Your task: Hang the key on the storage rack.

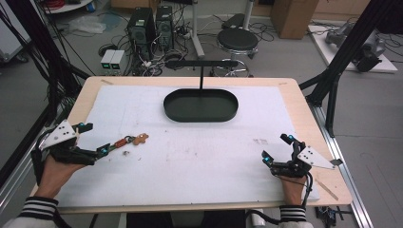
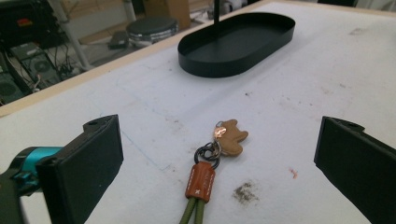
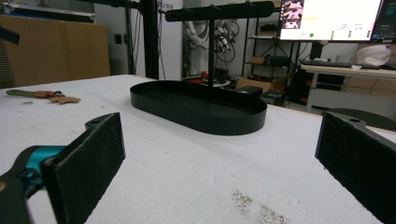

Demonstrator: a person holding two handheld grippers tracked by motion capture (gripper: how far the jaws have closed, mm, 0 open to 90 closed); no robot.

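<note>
Keychain (image 2: 205, 172) lies lengthwise between the left gripper (image 2: 219, 163)'s spread fingers, charm end toward the tray (image 2: 236, 42); right gripper (image 3: 219, 163) fingers also spread.

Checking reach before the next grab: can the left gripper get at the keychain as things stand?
Probably yes. The left gripper is open, and the keychain lies flat on the white mat between its jaws, with nothing across it.
</note>
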